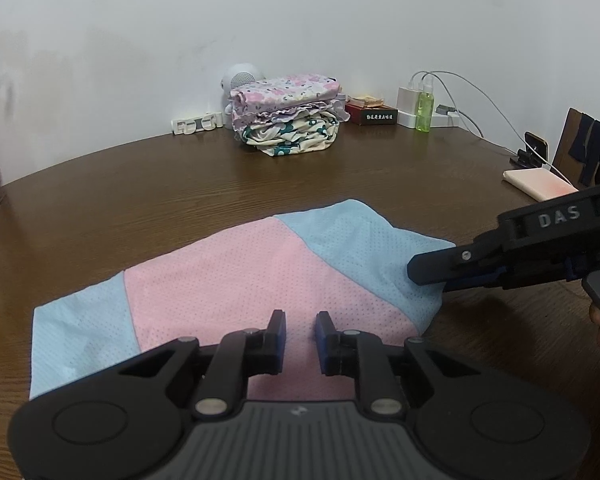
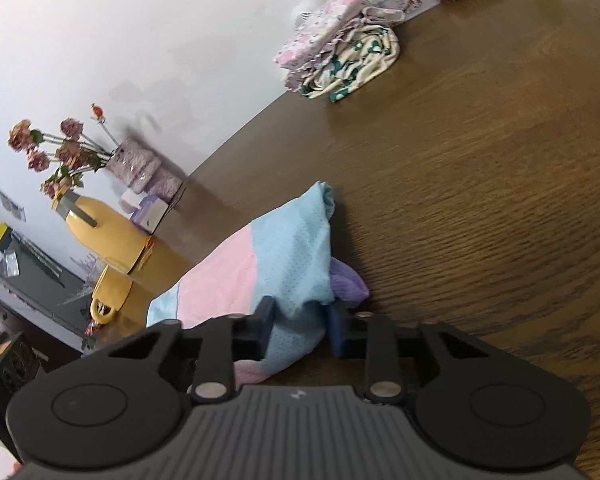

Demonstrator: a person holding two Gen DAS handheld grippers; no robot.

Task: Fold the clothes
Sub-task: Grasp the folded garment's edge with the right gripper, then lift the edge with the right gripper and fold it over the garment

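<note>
The pink-and-blue mesh garment [image 1: 260, 280] lies flat on the brown wooden table [image 1: 180, 184], its long axis running between both hands. The left gripper [image 1: 301, 326] pinches its near pink edge with narrow jaws, while the right gripper [image 2: 302, 316] clamps the blue end.

A garment [image 1: 260, 280] lies flat on the worktop [image 1: 140, 184] near its front edge. The left tool [image 1: 300, 334] sits over the garment's near middle, with cloth between its fingers. The right tool [image 1: 432, 276] meets the garment's right end from the right. Well behind the garment, against the wall, a stack of folded clothes [image 1: 288, 116] rests on the worktop. Left of the stack lies a power strip [image 1: 196, 123]; to its right stand a small box [image 1: 372, 114], then a bottle [image 1: 424, 110] beside a charger [image 1: 408, 100]. In the right wrist view, a vase of flowers [image 2: 96, 216] stands far left of the garment.
</note>
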